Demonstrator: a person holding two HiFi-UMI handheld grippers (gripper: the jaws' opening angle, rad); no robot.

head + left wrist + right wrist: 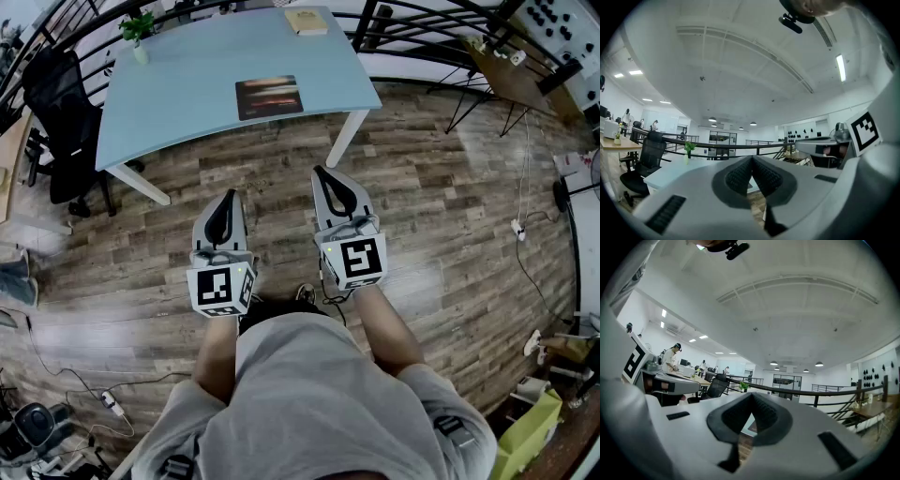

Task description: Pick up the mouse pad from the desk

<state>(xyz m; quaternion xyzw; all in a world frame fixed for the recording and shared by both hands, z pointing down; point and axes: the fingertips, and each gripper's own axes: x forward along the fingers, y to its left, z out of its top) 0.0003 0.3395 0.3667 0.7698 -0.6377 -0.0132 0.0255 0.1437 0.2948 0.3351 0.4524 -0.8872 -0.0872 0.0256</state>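
A dark rectangular mouse pad (269, 97) with a reddish streak lies flat near the front edge of the light blue desk (187, 89). Both grippers hang over the wood floor, short of the desk and well apart from the pad. My left gripper (225, 199) is shut with nothing in it, its tips meeting (752, 158). My right gripper (322, 173) is shut and empty too, its black pads closed together (752, 395). In the right gripper view a sliver of the mouse pad (751, 428) shows between the pads. Both grippers point level toward the desk.
A small potted plant (139, 31) stands at the desk's far left corner and a tan book (307, 21) at its far right. A black office chair (64, 122) sits left of the desk. A black railing (412, 28) runs behind. Cables (66, 375) lie on the floor.
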